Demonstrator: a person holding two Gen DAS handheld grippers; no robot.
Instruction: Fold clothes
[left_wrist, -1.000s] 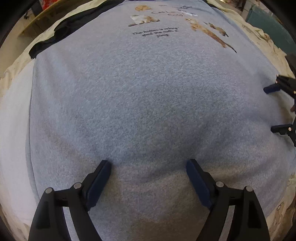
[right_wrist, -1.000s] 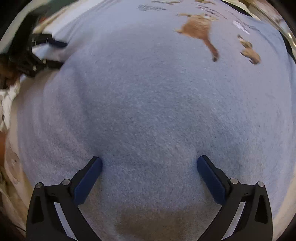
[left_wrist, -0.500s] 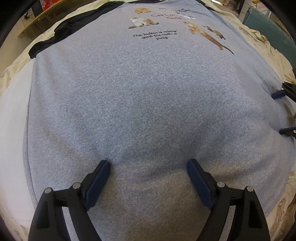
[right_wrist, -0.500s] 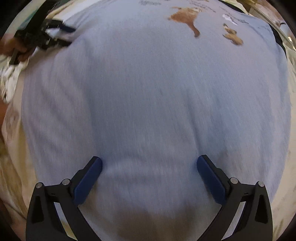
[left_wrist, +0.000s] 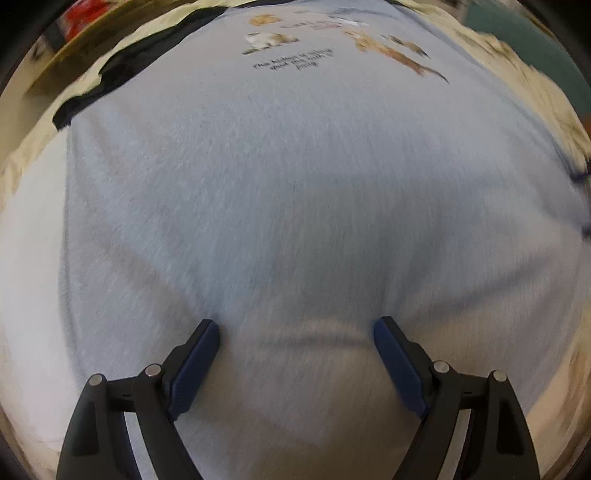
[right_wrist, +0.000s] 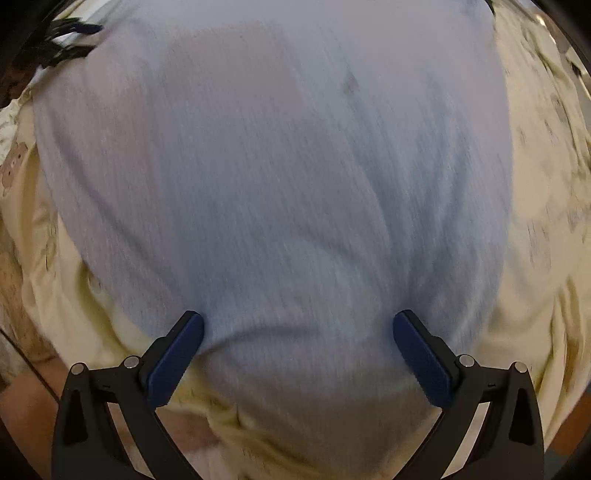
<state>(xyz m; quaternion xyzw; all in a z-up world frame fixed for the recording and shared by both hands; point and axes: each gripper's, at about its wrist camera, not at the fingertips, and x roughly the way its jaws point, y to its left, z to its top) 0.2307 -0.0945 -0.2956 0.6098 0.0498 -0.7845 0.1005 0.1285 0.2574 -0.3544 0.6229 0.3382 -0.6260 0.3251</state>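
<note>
Closest in, the left gripper (left_wrist: 296, 334) points down at the pale blue-grey T-shirt (left_wrist: 295, 184), its blue-padded jaws spread wide with nothing pinched between them; whether the tips touch the cloth is hard to tell. The right gripper (right_wrist: 298, 325) stands just as wide over the same T-shirt (right_wrist: 280, 166) near its rounded lower edge, and it grips nothing either. The T-shirt lies spread flat on a cream bedsheet (right_wrist: 535, 221) printed with small bears, which shows on both sides and below the hem in the right wrist view (everything there is smeared by motion blur). Farther up the cloth, in the left wrist view, comes the chest print (left_wrist: 295, 62): a few lines of dark text with tan and white cats around them. Beyond the shirt's left shoulder a black garment (left_wrist: 118, 77) lies on the sheet
</note>
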